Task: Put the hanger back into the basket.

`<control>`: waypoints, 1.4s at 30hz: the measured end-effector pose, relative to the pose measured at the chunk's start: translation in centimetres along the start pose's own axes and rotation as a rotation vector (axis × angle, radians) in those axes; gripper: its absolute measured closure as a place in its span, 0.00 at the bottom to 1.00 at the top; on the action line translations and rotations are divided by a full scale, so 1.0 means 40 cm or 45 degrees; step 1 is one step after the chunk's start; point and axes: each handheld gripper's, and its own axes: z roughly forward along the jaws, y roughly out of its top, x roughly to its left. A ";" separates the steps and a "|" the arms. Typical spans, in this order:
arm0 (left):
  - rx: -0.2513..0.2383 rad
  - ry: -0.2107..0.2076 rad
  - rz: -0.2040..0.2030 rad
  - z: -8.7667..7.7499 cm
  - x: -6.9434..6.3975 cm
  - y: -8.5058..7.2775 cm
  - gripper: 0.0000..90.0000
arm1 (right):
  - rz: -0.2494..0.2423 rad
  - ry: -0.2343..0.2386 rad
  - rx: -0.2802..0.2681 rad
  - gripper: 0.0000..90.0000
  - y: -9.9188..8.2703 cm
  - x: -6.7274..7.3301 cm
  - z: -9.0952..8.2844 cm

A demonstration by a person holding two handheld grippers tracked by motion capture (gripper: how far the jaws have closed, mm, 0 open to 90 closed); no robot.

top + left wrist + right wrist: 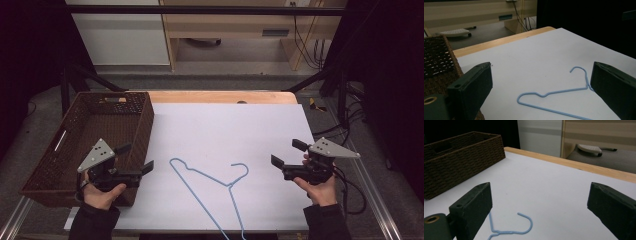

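While both hands hover over the white sheet (pixel 225 125), the left gripper (pixel 140 161), jaws wide apart and holding nothing, sits by the woven brown basket (pixel 80 130). Between the two grippers lies the thin light-blue wire hanger (pixel 210 177), flat on the sheet, untouched, hook toward the right gripper (pixel 285 154), whose jaws also gape empty. I can read no writing anywhere.

Overhead forward-down; gripper cameras low — shared hanger (pixel 220 187)
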 end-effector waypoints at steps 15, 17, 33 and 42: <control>0.037 -0.029 0.022 0.024 -0.023 -0.008 0.04 | -0.103 -0.010 0.243 0.10 0.010 0.079 0.049; 0.044 -0.029 0.024 0.027 -0.027 -0.009 0.04 | -0.114 -0.008 0.267 0.10 0.012 0.091 0.055; 0.074 -0.050 0.049 0.044 -0.044 -0.014 0.05 | -0.173 0.021 0.751 0.18 -0.039 0.239 0.200; 0.082 -0.046 0.048 0.046 -0.045 -0.017 0.05 | -0.182 0.012 0.962 0.29 -0.079 0.261 0.255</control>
